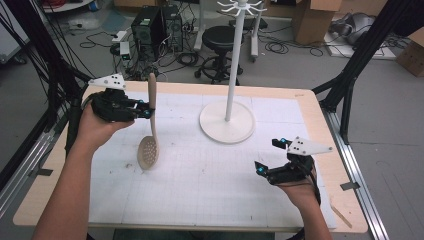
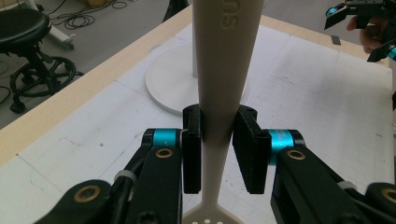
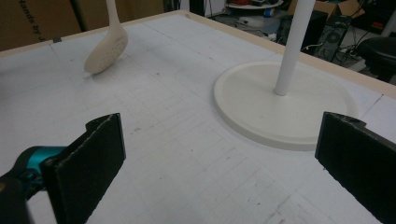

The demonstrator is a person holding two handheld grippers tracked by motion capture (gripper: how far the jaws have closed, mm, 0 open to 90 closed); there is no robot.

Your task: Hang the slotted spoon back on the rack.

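slotted spoon gripped and tilted, hanger stand waiting

my left tool [image 1: 145, 109] is clamped on the handle of the slotted spoon [image 1: 150, 131], pads pressing either side of the stem; in the left gripper view the handle [image 2: 223, 70] runs up between them and the perforated bowl hangs at 6 o'clock. in the high view the spoon stands nearly upright at about 9 o'clock on the desk [image 1: 210, 165], its bowl very close to the white mat; i cannot tell whether it touches. my right tool [image 1: 272, 156] rests at about 4 o'clock, jaws wide apart and holding nothing.

my guess is the spoon goes to the white stand [image 1: 229, 90] at 12 o'clock. the risks i see: the grip sits on a smooth, tapering handle, so the spoon could pivot or slide down through the pads if i swing quickly. the long handle could knock the pole and rock the stand on its round base [image 1: 226, 122].

room is good: the mat between spoon and base is bare, and my right tool is well apart from both. the desk's far edge lies just behind the stand, so i should not overreach past 12 o'clock.
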